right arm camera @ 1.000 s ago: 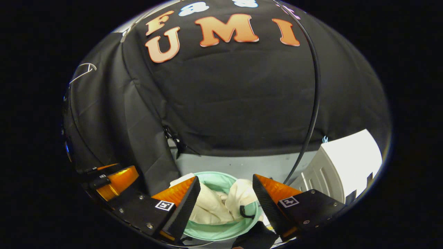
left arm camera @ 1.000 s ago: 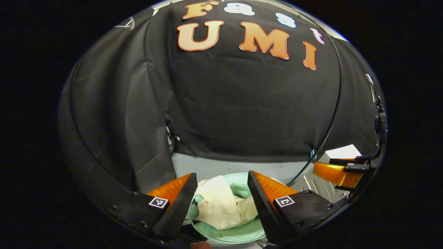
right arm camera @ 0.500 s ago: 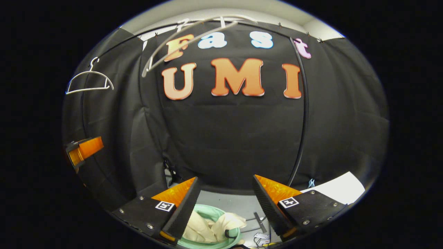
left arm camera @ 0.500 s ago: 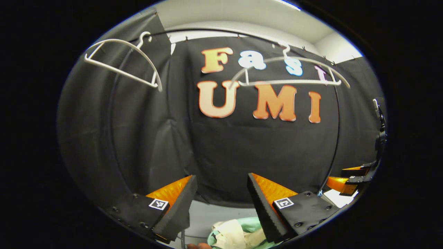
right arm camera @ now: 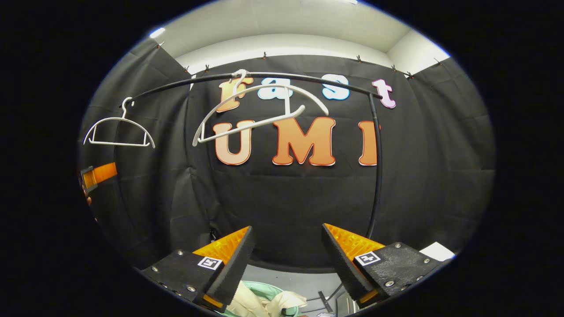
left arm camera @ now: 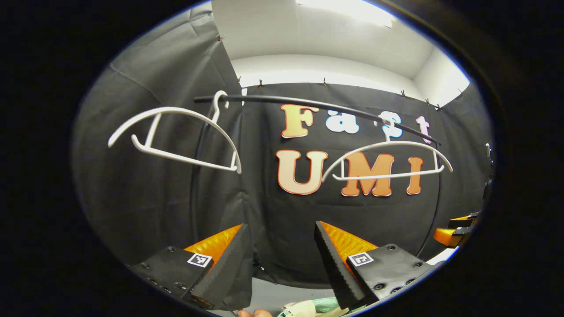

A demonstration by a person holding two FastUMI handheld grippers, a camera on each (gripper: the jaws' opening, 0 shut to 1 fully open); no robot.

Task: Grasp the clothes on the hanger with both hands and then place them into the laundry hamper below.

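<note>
We see the left gripper [left arm camera: 282, 259] and right gripper [right arm camera: 286, 259] raised, fingers spread and empty; 2 bare hangers [right arm camera: 260, 110] on the rail [right arm camera: 308, 79]; cream clothes [right arm camera: 264, 304] lying in the green hamper [right arm camera: 260, 288] below; placing looks done, nothing left to grasp

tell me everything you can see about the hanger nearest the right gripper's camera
The white hanger looks like thin plastic: a hook at top, two curved shoulder arms, a straight lower bar and a short upright strut between them. Its hook sits over the black rail. It is bare, with no garment on it, and hangs tilted, its left end lower than its right, in front of the black cloth wall. Nothing but the rail touches it.
</note>
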